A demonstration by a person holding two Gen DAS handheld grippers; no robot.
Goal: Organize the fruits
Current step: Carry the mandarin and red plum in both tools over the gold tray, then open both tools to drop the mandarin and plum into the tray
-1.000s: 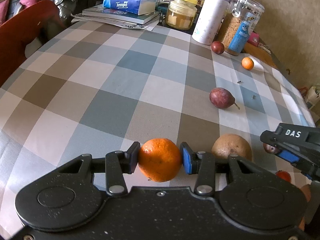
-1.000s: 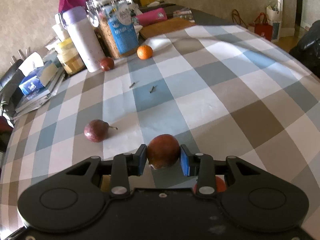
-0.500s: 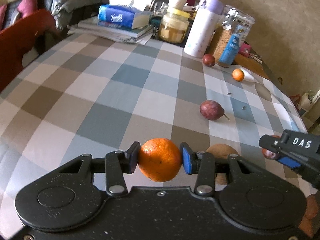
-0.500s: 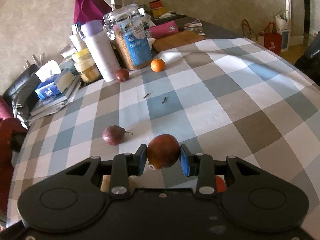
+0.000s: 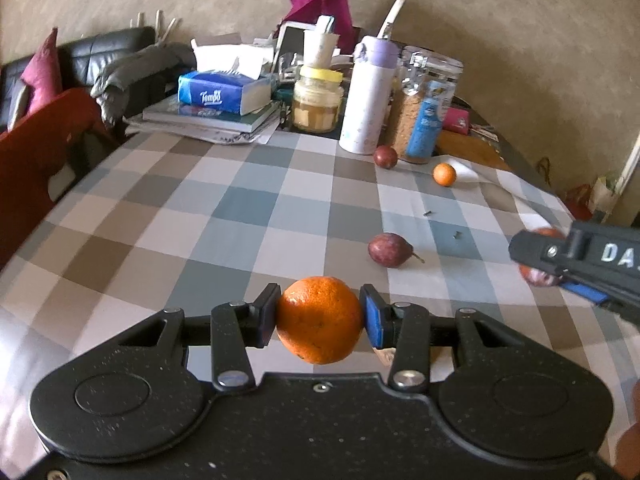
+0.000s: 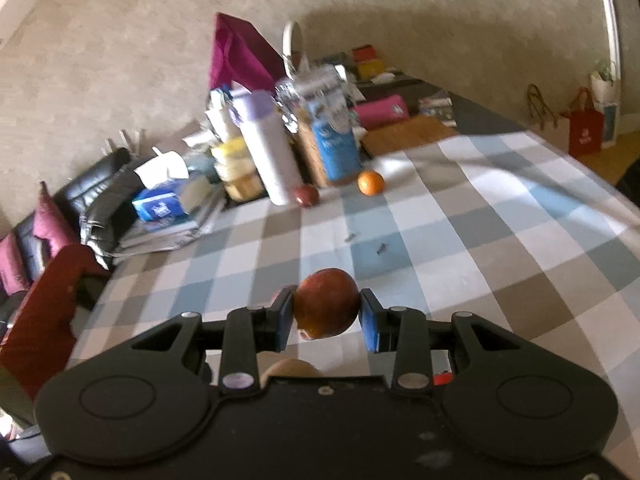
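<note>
My left gripper (image 5: 319, 318) is shut on a large orange (image 5: 319, 320), held above the checked tablecloth (image 5: 240, 216). My right gripper (image 6: 326, 312) is shut on a dark red round fruit (image 6: 326, 302), also lifted off the cloth; that gripper (image 5: 576, 256) shows at the right edge of the left wrist view. On the cloth lie a purple passion fruit with a stem (image 5: 390, 249), a second dark red fruit (image 5: 385, 157) (image 6: 307, 195) and a small orange (image 5: 444, 174) (image 6: 370, 182) near the jars. A tan fruit (image 6: 294, 368) peeks out under the right gripper.
At the table's far end stand a white and lilac bottle (image 5: 370, 108), a cereal jar (image 5: 426, 112), a yellow-lidded jar (image 5: 318, 100) and a tissue pack (image 5: 224, 92) on books. Two small screws (image 5: 442, 224) lie on the cloth. A red chair (image 5: 44, 148) stands left.
Both grippers have risen and tilted up with their fruits, so the table sits lower in both views and more wall shows. The grips are unchanged.
</note>
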